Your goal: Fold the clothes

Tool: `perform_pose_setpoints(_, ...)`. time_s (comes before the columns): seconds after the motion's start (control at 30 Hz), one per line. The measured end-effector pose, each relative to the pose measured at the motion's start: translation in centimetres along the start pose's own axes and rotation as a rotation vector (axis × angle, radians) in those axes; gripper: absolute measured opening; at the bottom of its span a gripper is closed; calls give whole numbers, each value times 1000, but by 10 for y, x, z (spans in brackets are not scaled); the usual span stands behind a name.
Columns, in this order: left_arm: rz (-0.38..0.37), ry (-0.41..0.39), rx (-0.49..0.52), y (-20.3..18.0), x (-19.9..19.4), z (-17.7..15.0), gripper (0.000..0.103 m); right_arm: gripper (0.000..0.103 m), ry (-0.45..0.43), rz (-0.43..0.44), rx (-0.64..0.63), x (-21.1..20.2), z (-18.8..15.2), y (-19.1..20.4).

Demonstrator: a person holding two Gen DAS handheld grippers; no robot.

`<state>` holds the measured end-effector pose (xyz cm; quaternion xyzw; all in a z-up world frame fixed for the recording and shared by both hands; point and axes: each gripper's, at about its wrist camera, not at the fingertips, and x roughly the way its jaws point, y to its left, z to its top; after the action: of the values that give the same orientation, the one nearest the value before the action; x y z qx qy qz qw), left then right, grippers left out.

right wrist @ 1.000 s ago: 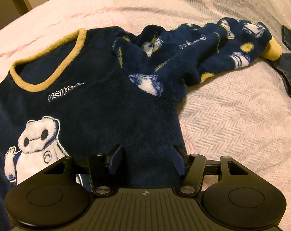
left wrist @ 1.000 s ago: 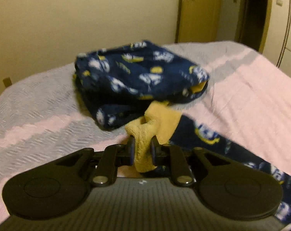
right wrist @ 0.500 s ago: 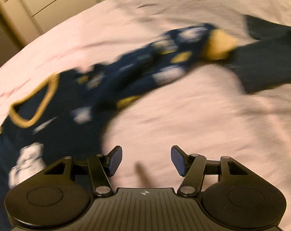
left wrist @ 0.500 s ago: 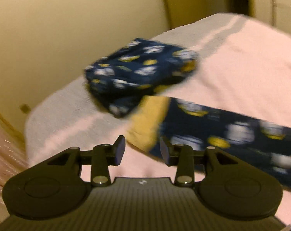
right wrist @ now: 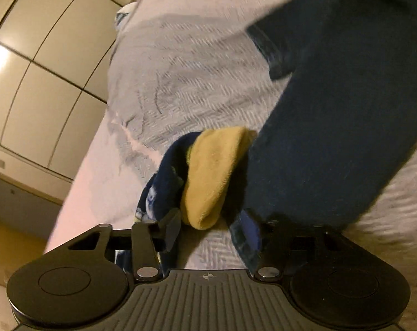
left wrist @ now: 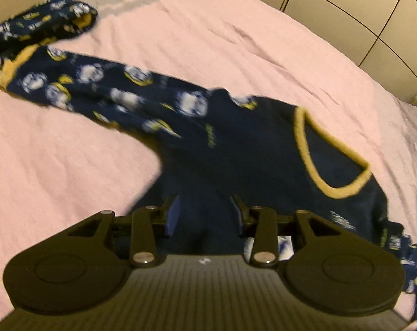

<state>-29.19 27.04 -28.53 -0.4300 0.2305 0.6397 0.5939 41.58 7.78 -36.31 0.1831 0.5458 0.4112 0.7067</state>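
Observation:
A navy fleece pyjama top (left wrist: 250,154) with a yellow neck band (left wrist: 332,165) lies on the pink bedspread (left wrist: 181,27). One patterned sleeve (left wrist: 103,93) stretches to the upper left and ends in a yellow cuff (left wrist: 12,71). My left gripper (left wrist: 204,215) is open just above the top's body, holding nothing. In the right wrist view the other sleeve's yellow cuff (right wrist: 214,176) lies between the open fingers of my right gripper (right wrist: 207,229). A dark blue garment (right wrist: 341,110) covers the right finger.
A folded patterned navy garment (left wrist: 40,24) sits at the bed's far left. Wardrobe doors (right wrist: 29,82) stand beside the bed. The bedspread's grey chevron part (right wrist: 186,77) lies beyond the cuff.
My left gripper let go of the yellow cuff, opened, and swung over the top's body. My right gripper moved from the top's body to the other sleeve's cuff, staying open.

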Motion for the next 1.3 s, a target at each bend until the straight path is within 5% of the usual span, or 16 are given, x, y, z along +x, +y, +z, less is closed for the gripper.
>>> perform_pose_setpoints(0.07, 1, 10, -16, -6, -2, -3, 35, 42, 15, 26, 12, 15, 1, -5)
perform_pose_setpoints(0.17, 15, 13, -27, -6, -4, -1, 33, 6, 13, 77, 4, 29, 7, 0)
perform_pose_setpoints(0.27, 23, 24, -29, -4, -2, 4, 32, 4, -25, 55, -136, 20, 23, 28)
perform_pose_setpoints(0.43, -6, 45, -1, -5, -3, 9, 32, 3, -172, 74, -433, -89, 54, 88)
perform_pose_setpoints(0.53, -17, 75, 7, -6, 4, 6, 32, 3, -196, -8, -599, -152, 56, 102)
perform_pose_setpoints(0.6, -25, 101, 8, -7, 10, 1, 32, 3, -120, -108, -578, -168, 53, 86)
perform_pose_setpoints(0.77, -35, 155, 41, -13, 20, -9, 32, 3, 172, -449, -391, -124, 19, -22)
perform_pose_setpoints(0.87, -37, 175, 64, -15, 23, -13, 32, 4, 210, -599, -284, -114, -1, -64)
perform_pose_setpoints(0.93, -29, 162, 78, -12, 18, -10, 32, 15, 146, -559, -253, -127, -5, -63)
perform_pose_setpoints(1.0, -18, 156, 74, -8, 17, -9, 32, 65, 54, -479, -254, -143, -3, -52)
perform_pose_setpoints(1.13, -22, 161, 42, -6, 19, -11, 31, 66, -36, -392, -341, -126, 22, -29)
perform_pose_setpoints(1.3, -44, 162, 80, -16, 18, -17, 32, 65, -19, -358, -358, -65, 48, -27)
